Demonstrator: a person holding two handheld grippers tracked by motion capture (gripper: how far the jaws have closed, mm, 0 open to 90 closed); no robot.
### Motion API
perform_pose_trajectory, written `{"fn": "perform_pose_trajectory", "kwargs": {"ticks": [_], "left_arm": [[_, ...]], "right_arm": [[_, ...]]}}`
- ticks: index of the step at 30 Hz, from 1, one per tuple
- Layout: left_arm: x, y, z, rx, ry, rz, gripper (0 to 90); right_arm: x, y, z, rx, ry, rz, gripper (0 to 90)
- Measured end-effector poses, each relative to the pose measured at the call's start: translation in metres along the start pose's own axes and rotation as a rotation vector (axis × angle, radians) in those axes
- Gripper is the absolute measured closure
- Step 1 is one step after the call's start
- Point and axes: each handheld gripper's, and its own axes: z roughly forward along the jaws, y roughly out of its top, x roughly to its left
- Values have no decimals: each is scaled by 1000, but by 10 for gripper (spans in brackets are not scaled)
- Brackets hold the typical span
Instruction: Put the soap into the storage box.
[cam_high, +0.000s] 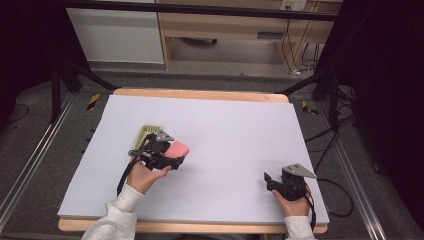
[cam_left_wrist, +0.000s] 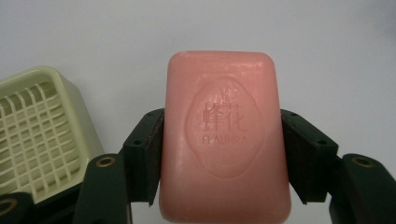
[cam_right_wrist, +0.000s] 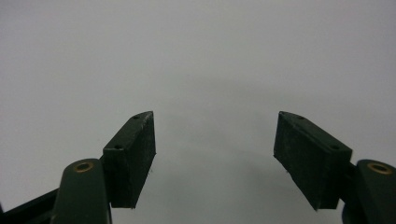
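A pink bar of soap (cam_left_wrist: 223, 135) with a stamped oval mark sits clamped between the two black jaws of my left gripper (cam_left_wrist: 222, 149), which is shut on its long sides. From above, the soap (cam_high: 177, 149) pokes out to the right of that gripper (cam_high: 172, 156), held over the mat left of centre. A pale green soap dish (cam_left_wrist: 39, 135) with a slotted grid lies just to the left of the jaws, and in the high view the dish (cam_high: 148, 133) is right behind the gripper. My right gripper (cam_right_wrist: 215, 156) stands open over bare mat, near the front right (cam_high: 270, 180).
A light grey mat (cam_high: 240, 135) covers the wooden table (cam_high: 200, 94). Black frame legs and cables stand on the floor at both sides, with shelving behind. The mat's middle and right offer free room.
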Motion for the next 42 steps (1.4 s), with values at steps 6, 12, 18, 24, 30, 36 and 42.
{"fn": "perform_pose_trajectory", "kwargs": {"ticks": [6, 12, 18, 24, 30, 36, 42], "left_arm": [[8, 3, -4, -13, 13, -14, 372], [18, 4, -6, -23, 26, -37, 372], [27, 5, -7, -32, 41, -57, 372], [38, 5, -6, -32, 58, -80, 372], [50, 5, -8, -31, 82, -101, 373], [59, 6, -9, -42, 101, -122, 373], [69, 5, -8, -51, 111, -151, 373]], "right_arm": [[0, 0, 0, -1, 0, 1, 296], [-1, 0, 0, 0, -1, 0, 297], [-1, 0, 1, 2, 0, 3, 297], [-1, 0, 1, 1, -2, -1, 297], [-1, 0, 1, 0, 1, 0, 297], [-1, 0, 1, 1, 1, 2, 297], [-1, 0, 1, 1, 1, 2, 297]]}}
